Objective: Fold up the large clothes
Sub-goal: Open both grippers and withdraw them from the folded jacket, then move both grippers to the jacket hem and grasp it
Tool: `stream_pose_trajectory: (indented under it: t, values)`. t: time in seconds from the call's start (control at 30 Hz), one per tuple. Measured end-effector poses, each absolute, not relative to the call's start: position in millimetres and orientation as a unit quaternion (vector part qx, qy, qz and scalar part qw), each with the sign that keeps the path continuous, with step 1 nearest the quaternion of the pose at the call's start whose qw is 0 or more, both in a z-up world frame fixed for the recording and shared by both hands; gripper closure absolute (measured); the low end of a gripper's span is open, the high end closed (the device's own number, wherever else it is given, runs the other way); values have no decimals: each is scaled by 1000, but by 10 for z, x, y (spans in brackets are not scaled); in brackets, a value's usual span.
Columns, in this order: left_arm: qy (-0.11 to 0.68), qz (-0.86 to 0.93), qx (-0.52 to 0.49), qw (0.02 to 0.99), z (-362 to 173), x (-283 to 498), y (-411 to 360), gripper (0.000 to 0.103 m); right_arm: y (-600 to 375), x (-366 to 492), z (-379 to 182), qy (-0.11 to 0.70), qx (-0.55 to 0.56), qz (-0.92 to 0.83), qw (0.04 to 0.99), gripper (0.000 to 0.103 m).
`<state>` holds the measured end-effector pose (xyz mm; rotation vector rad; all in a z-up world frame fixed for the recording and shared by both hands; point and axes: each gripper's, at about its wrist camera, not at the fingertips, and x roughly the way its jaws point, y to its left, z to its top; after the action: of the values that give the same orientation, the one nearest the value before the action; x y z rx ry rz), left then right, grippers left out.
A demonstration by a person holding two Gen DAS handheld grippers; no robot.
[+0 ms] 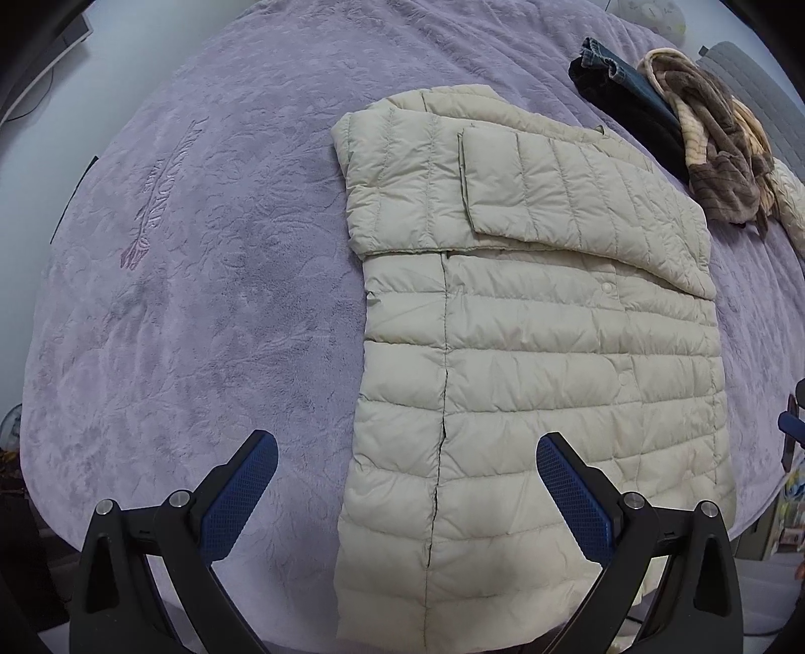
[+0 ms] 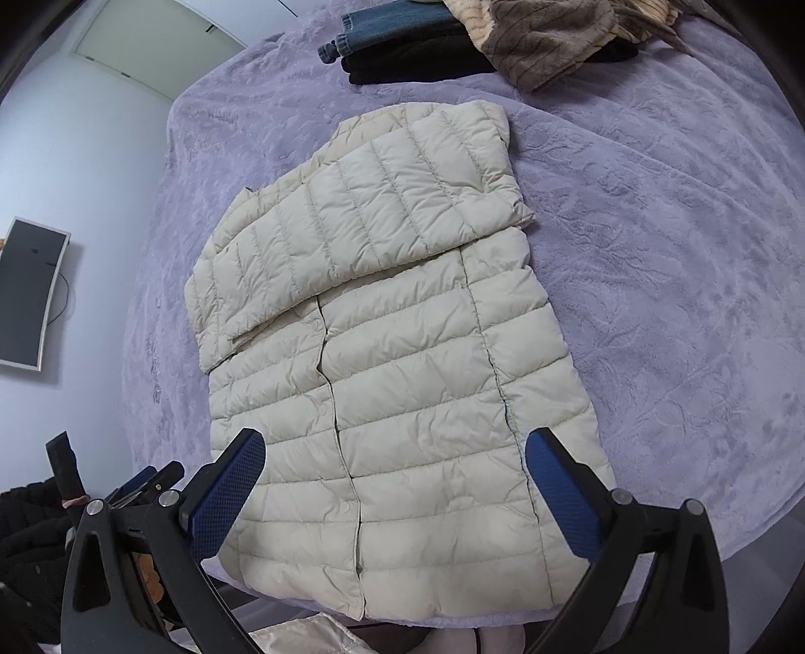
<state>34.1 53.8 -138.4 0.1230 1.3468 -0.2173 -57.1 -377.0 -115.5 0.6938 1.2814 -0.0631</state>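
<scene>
The cream quilted jacket (image 1: 533, 342) lies flat in the middle of both frames on the lilac bedspread (image 1: 201, 302), both sleeves folded across the chest, so the body makes a neat rectangle ready, I judge, for a fold from the hem. Its channels look puffy and slippery. My left gripper (image 1: 407, 483) and my right gripper (image 2: 395, 478) hang over the hem at the bottom, jaws wide apart, holding nothing. A pile of other clothes (image 2: 478, 40) sits at the top.
</scene>
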Motion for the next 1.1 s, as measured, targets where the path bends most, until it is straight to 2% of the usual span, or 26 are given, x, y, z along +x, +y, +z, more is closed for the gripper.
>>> stream_pose_trajectory:
  t: [0.5, 0.9, 1.1]
  values:
    - [684, -135, 62, 714, -1846, 136, 734, 0, -4194, -973, -1684, 620, 398, -78, 671, 0]
    - [742, -183, -6, 645, -2219, -118, 1015, 0, -4393, -1583, -2136, 645, 438, -80, 621, 0]
    - [757, -183, -42, 626, -2327, -207, 1142, 0, -4507, -1931, -2368, 625, 508, -90, 586, 0]
